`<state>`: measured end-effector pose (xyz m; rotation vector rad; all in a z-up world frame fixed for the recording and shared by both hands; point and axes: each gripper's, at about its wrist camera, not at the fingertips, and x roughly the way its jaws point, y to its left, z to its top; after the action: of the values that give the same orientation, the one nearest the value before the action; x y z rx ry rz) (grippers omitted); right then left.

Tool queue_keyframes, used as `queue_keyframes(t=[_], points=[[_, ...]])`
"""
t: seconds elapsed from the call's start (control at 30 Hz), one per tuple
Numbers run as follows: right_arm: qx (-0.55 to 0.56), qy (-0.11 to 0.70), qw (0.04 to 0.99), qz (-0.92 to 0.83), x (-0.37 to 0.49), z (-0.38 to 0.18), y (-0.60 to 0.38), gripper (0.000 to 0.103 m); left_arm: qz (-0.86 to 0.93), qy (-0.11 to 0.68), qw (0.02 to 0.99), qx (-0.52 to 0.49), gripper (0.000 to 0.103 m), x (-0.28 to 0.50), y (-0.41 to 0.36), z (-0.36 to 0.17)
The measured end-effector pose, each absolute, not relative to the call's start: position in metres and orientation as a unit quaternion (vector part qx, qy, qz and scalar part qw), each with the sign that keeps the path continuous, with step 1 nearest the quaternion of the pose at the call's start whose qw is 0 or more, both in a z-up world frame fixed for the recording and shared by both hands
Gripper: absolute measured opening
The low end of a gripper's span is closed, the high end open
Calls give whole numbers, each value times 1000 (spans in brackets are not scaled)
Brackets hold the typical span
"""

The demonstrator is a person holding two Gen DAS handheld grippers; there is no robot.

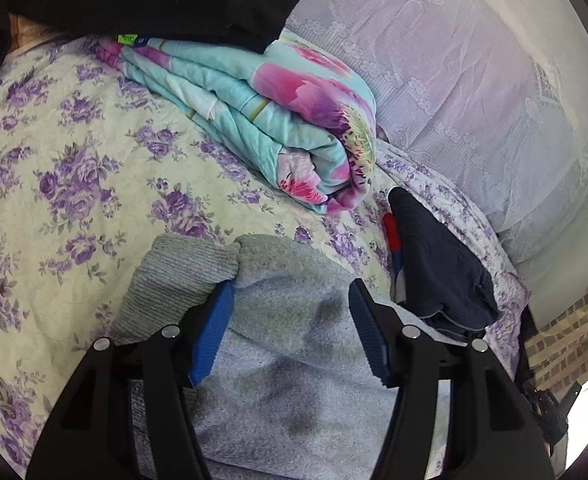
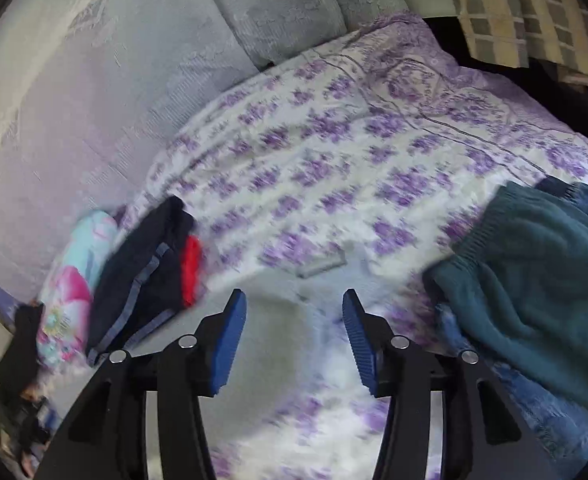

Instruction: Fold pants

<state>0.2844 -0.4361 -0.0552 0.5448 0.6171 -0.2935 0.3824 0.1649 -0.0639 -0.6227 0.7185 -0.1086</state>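
Grey pants (image 1: 289,344) fill only the left view, under the spread left gripper (image 1: 291,296); right gripper (image 2: 294,308) gapes empty beside teal knitwear (image 2: 534,280).

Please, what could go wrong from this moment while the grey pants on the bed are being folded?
1. The left gripper stands open over the grey pants near their ribbed cuffs; closing here may pinch only the top layer.
2. The navy garment with red trim lies against the pants' edge, so a fold could drag it along.
3. The right gripper is open and holds nothing, and its view is blurred, so its next grasp may miss.
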Motion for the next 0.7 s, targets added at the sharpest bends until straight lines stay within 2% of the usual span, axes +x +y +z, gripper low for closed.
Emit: queue_keyframes(t=[0.2, 0.4, 0.43, 0.47, 0.57, 0.7], points=[[336, 320, 877, -126, 286, -94, -462, 52, -56, 344, 882, -317, 59, 382, 170, -68], [355, 355, 862, -72, 325, -111, -446, 52, -39, 346, 899, -265, 61, 381, 155, -66], [351, 361, 861, -75, 331, -117, -442, 46, -39, 347, 901, -258, 63, 382, 153, -65], [345, 360, 863, -85, 334, -120, -441, 21, -39, 348, 902, -253, 64, 382, 151, -65], [360, 337, 865, -90, 324, -123, -446, 15, -42, 347, 901, -257, 64, 382, 154, -65], [338, 309, 885, -82, 283, -102, -439, 14, -36, 334, 902, -273, 65, 372, 161, -59]])
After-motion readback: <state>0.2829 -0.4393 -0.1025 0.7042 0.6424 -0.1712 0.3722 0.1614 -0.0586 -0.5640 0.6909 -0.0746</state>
